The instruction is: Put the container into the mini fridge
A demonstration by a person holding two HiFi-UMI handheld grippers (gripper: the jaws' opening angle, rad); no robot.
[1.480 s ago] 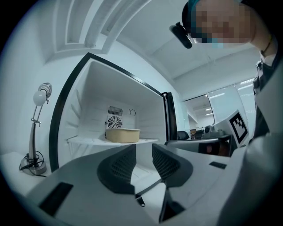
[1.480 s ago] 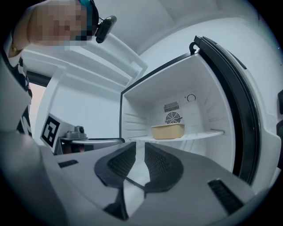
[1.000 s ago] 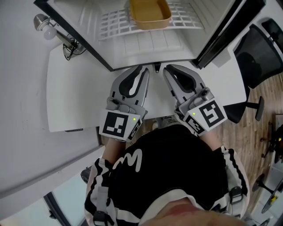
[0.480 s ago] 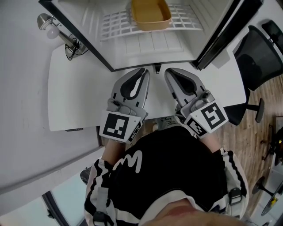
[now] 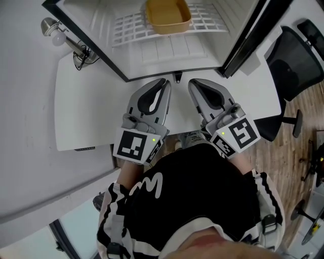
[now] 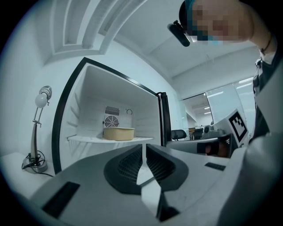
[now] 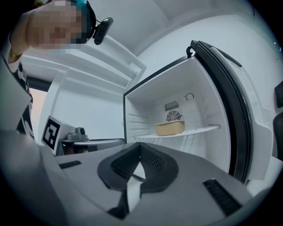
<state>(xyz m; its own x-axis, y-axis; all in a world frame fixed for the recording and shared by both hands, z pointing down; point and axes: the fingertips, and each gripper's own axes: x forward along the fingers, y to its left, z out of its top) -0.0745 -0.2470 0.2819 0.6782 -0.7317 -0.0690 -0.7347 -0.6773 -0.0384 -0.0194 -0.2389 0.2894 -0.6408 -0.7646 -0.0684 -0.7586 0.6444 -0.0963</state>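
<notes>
A tan container (image 5: 168, 15) stands on the white wire shelf (image 5: 131, 28) inside the open mini fridge (image 5: 172, 55). The left gripper view shows the container (image 6: 118, 133) in front of the fan grille, and so does the right gripper view (image 7: 169, 128). My left gripper (image 5: 165, 84) and right gripper (image 5: 194, 84) lie side by side, level, just in front of the fridge's opening and well short of the container. Both are shut and hold nothing. The right gripper's (image 7: 140, 149) jaws have just been closing with nothing between them. The left gripper's (image 6: 144, 149) jaws meet at the tips.
The fridge door (image 5: 248, 40) stands open to the right. A desk lamp (image 5: 55, 31) sits on the white table (image 5: 86, 111) left of the fridge. A black office chair (image 5: 298, 60) stands at the right on the wooden floor.
Both pairs of jaws have drawn together slightly to shut. The grippers have stayed where they were, and the container has not moved.
</notes>
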